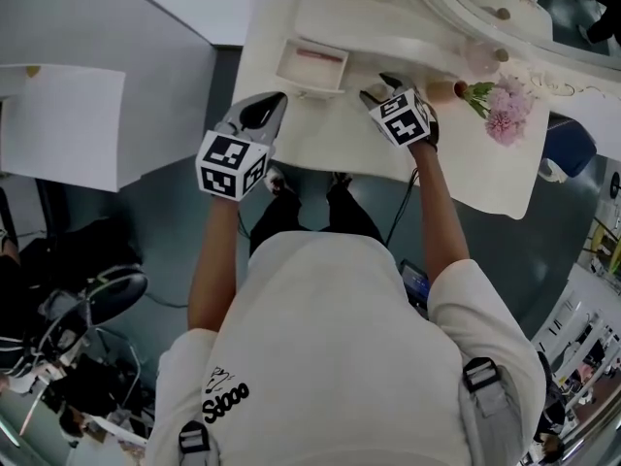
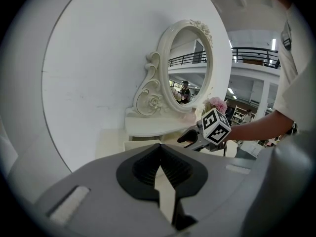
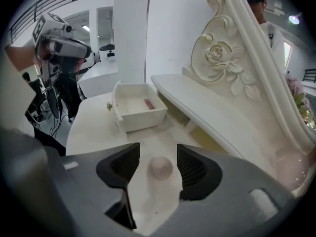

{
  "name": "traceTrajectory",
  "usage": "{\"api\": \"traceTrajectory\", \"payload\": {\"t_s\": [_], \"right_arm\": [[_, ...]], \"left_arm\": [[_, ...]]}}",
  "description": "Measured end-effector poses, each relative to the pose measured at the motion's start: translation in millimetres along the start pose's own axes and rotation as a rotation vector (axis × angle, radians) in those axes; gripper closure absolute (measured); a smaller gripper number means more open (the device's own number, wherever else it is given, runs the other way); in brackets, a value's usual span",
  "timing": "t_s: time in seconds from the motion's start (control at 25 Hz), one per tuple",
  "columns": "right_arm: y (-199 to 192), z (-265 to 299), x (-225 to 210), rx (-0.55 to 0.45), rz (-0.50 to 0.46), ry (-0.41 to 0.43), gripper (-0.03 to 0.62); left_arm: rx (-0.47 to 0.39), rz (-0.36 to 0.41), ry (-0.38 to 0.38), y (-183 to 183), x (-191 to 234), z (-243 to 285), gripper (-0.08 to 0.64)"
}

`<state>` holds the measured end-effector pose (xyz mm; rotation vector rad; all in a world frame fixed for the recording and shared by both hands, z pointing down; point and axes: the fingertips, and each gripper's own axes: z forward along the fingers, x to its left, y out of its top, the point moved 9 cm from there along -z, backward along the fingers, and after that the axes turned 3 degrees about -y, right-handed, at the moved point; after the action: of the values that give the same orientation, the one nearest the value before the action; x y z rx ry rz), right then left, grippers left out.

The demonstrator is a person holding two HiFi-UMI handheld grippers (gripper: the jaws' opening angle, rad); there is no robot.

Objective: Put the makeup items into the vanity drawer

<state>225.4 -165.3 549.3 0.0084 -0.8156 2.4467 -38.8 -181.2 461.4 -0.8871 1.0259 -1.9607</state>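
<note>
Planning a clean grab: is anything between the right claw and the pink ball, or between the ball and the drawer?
Nothing visible. The pink ball sits untouched between the open jaws of the right claw, and only bare tabletop lies between it and the open drawer.

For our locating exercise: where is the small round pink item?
Right gripper view: the round pink item sits on the cream tabletop between the right gripper's parted jaws, the open white drawer beyond.
</note>
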Motion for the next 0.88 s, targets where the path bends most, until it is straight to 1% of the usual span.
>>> {"api": "traceTrajectory", "payload": {"t_s": [0.12,0.28,0.4,0.48,0.6,0.68,0.88], "right_arm": [[-12.2,0.0,-6.0,0.011,0.014,-0.003,0.353],[-25.8,2.8,-9.9,0.023,0.046,0.031,0.354],[-32.0,5.3,-8.0,0.038,0.030,0.043,0.379],[-33.1,5.5,-8.9,0.031,0.027,0.043,0.407],[-33.5,5.6,-11.2,0.014,0.032,0.046,0.417],[-33.2,5.6,-12.0,0.003,0.043,0.046,0.445],[-22.6,-4.7,-9.4,-0.034,0.039,0.019,0.454]], "left_arm": [[0.008,0.000,0.009,-0.3,-10.8,4.0,0.545],[0.007,-0.009,0.019,-0.6,-22.4,8.9,0.545],[0.013,-0.016,0.034,-1.2,-26.8,10.0,0.545],[0.015,-0.018,0.045,-0.8,-29.1,9.4,0.544],[0.014,-0.022,0.059,-1.1,-32.7,7.4,0.545],[0.012,-0.023,0.064,-1.2,-34.0,5.6,0.545],[0.007,-0.013,0.062,0.3,-33.8,-2.1,0.545]]}}
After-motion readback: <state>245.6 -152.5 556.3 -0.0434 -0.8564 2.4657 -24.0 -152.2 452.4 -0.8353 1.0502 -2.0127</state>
